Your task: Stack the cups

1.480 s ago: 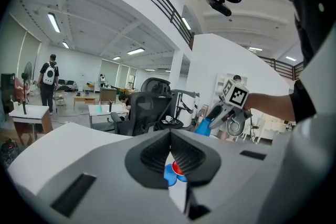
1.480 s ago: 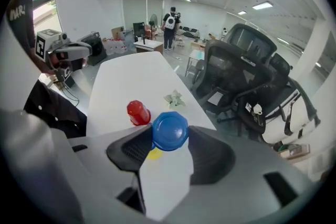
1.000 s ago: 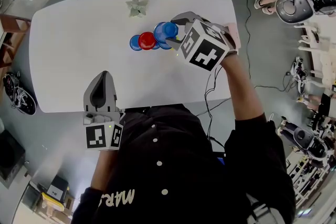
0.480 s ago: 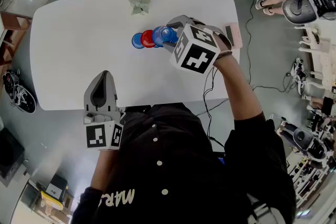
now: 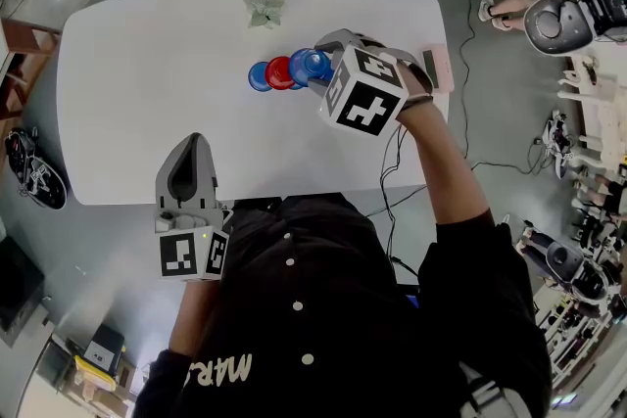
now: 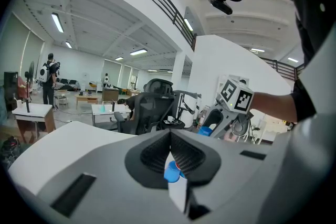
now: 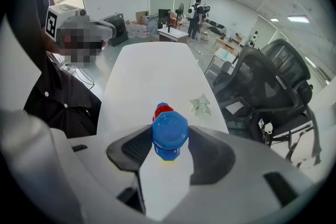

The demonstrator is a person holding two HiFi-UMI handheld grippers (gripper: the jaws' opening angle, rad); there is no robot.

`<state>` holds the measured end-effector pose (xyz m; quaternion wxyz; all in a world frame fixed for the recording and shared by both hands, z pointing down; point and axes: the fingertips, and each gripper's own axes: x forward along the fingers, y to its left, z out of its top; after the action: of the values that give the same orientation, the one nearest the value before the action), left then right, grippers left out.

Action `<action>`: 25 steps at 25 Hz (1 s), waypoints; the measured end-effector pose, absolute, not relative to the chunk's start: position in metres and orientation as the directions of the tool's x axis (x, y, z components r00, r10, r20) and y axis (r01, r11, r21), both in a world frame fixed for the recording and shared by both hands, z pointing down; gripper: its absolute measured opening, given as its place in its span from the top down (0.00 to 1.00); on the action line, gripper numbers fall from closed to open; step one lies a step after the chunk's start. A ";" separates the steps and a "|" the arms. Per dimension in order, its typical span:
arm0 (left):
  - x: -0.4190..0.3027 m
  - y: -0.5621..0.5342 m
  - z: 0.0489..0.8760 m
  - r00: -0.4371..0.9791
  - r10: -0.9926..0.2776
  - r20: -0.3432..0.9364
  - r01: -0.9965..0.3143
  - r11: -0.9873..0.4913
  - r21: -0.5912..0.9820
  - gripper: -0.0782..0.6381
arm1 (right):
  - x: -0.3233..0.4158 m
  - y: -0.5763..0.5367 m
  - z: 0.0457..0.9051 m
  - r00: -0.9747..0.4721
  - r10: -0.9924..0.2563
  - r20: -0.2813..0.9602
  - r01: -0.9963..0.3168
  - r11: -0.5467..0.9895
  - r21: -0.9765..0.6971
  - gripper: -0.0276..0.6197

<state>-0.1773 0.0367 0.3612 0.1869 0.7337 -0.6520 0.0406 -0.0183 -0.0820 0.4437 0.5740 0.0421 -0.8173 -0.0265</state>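
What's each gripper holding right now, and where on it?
Right gripper clamps the blue cup across its side walls; left gripper holds nothing, jaws together.

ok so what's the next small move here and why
Probably line the blue cup up over the nearest cup of the row and lower it: the right claw grips it, and the row with the red cup stands right beside it.

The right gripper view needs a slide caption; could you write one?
Right gripper holding a blue plastic cup over the white table, red plastic cup beyond.
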 end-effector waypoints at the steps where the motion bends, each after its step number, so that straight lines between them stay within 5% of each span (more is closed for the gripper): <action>1: -0.177 0.036 0.361 0.146 -0.942 0.304 -0.972 -0.080 0.221 0.88 | -0.018 -0.082 0.445 -0.336 -0.098 0.937 -0.037 0.995 0.090 0.62; 25: -0.175 0.034 0.359 0.143 -0.943 0.300 -0.973 -0.078 0.216 0.88 | -0.019 -0.083 0.433 -0.417 -0.098 0.903 -0.093 0.994 0.065 0.55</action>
<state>-0.1753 0.0345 0.3586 0.1838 0.7332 -0.6534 0.0406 -0.0190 -0.0833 0.4327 0.5367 0.0566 -0.8419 -0.0024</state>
